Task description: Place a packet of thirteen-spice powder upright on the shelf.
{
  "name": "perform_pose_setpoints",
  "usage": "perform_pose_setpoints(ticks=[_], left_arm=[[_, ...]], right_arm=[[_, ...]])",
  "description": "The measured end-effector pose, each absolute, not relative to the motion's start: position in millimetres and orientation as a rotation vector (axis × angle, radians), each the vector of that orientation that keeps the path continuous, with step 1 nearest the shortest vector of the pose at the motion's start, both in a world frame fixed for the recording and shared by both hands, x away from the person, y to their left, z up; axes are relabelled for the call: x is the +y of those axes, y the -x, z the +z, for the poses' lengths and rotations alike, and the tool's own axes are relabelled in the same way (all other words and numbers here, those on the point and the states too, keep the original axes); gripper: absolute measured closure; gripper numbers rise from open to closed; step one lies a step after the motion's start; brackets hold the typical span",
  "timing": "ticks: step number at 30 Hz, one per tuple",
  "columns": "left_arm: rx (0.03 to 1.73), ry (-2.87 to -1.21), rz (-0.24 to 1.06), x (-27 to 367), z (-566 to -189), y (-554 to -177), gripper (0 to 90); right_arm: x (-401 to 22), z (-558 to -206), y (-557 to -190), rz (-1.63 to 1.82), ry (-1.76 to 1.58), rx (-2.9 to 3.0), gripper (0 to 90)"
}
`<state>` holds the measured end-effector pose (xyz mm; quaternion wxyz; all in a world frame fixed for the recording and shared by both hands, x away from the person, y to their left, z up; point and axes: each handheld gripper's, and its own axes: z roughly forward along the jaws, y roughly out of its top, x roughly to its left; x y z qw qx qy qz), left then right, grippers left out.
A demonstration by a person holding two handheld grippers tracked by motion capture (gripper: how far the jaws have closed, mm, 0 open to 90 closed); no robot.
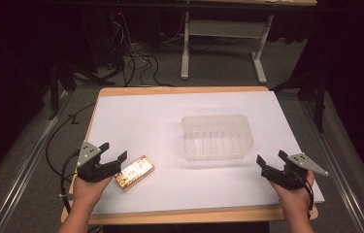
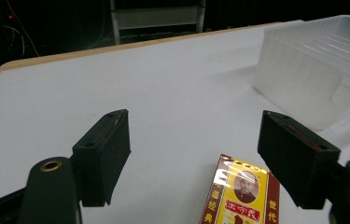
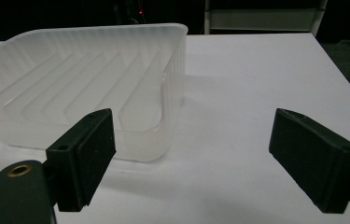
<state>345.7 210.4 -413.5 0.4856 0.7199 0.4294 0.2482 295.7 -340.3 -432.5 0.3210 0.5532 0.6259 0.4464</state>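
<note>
Resting low, left gripper (image 1: 113, 152) jaws spread beside box (image 1: 134, 172).

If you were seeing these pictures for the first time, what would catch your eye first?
Probably the small box with the yellow and red label, lying flat on the white table just beside the left gripper, whose jaws stand open. Next, the clear ribbed plastic tray near the middle of the table, empty. The right gripper rests at the near right edge, jaws open, holding nothing.
</note>
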Motion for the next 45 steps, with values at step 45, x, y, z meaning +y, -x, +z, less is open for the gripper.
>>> perform_pose_setpoints(ticks=[45], left_arm=[[0.952, -2.172, 0.516, 168, -442, -360, 9.8]], right_arm=[[-329, -434, -295, 1.198, -1.345, 1.781, 16.4]])
